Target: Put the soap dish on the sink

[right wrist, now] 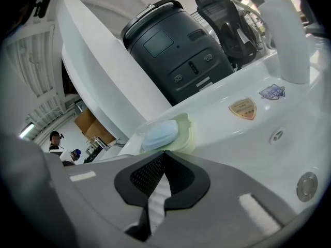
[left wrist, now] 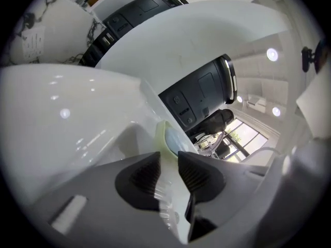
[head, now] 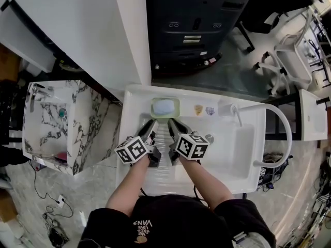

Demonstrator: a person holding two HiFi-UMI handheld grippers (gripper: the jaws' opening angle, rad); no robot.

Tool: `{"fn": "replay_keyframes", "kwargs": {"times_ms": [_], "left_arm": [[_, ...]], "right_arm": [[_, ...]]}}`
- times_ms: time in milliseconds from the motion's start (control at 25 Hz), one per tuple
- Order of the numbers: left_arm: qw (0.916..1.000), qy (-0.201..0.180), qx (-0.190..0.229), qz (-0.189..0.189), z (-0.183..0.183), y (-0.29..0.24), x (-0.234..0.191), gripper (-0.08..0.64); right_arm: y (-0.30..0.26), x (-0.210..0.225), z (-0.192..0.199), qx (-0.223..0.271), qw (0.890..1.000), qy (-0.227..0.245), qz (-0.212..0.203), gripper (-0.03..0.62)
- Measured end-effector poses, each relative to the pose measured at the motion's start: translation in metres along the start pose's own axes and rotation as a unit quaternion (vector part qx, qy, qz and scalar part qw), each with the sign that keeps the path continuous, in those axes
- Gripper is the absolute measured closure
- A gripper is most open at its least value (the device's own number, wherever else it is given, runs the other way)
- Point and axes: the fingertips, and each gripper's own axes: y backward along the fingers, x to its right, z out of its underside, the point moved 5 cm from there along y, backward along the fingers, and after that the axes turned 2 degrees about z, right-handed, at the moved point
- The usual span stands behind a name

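I see the pale green soap dish (head: 165, 100) sitting on the back ledge of the white sink (head: 243, 159), with a blue soap bar (head: 164, 107) in it. My left gripper (head: 152, 123) hovers near it over the basin, jaws apart, gripping nothing. My right gripper (head: 172, 122) sits alongside, jaws together and empty.

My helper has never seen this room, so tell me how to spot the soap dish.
Find the plain white sink, right of the marbled one. On its back ledge, left of the faucet and two small stickers, sits the soap dish. It is the only pale green thing there, a rounded rectangle holding a light blue soap.
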Motion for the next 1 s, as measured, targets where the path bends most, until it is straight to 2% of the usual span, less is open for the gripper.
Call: {"fn": "replay_keyframes", "kwargs": {"times_ms": [200, 1000], "left_arm": [[0.9999, -0.014, 0.000, -0.004, -0.006, -0.005, 0.000, 0.449], [0.9998, -0.015, 0.012, 0.001, -0.013, 0.002, 0.007, 0.451]], "right_arm": [[-0.001, 0.000, 0.000, -0.001, 1.000, 0.000, 0.000, 0.589], [0.015, -0.003, -0.007, 0.011, 1.000, -0.009, -0.016, 0.589]]}}
